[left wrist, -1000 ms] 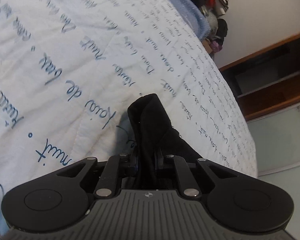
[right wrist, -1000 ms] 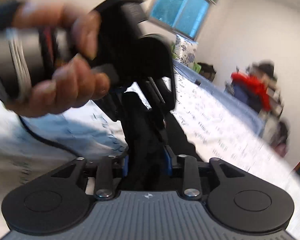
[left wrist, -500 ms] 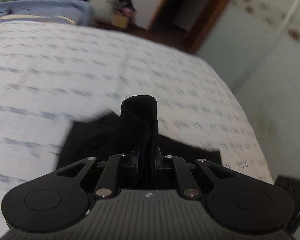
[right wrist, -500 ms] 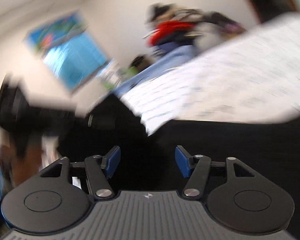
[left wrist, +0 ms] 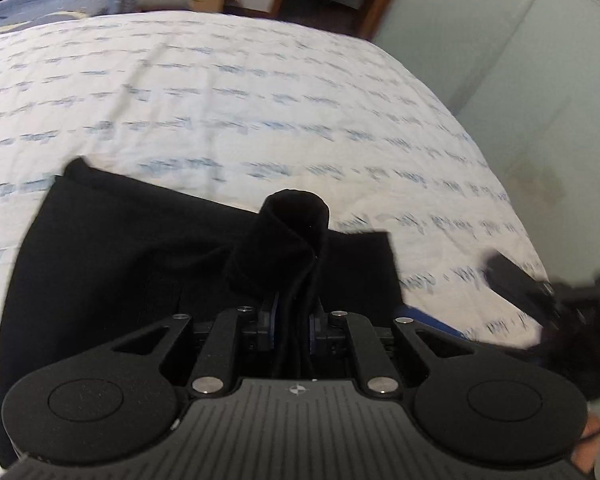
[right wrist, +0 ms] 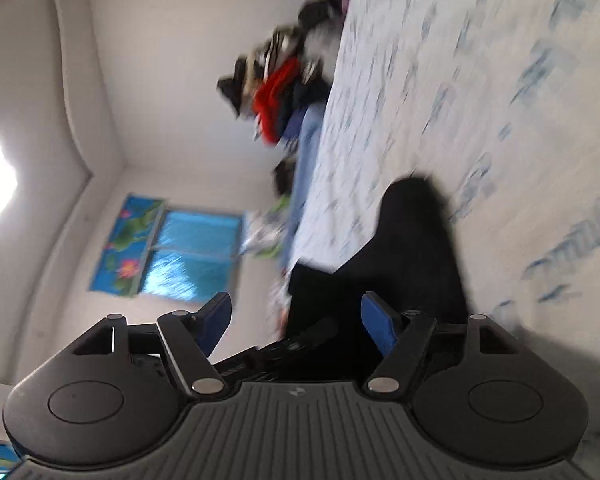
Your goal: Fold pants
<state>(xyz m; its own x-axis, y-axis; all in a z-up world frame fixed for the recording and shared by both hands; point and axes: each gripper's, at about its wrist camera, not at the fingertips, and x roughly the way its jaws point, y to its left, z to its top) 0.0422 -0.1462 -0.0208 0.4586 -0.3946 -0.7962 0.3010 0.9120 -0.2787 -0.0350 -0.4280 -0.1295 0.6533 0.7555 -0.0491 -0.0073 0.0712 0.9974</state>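
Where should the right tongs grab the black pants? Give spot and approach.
Probably the flat corner of the pants, beside where the left tongs pinch a bunched fold. It juts onto the bedspread, so bring the right tongs, now opening and empty, in low from that side.

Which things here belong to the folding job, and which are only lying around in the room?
For the job:
- black pants
- left tongs, shut on a bunch of the pants
- right tongs, opening, pads off the cloth
- bedspread underneath

Lying about:
- clothes pile
- window
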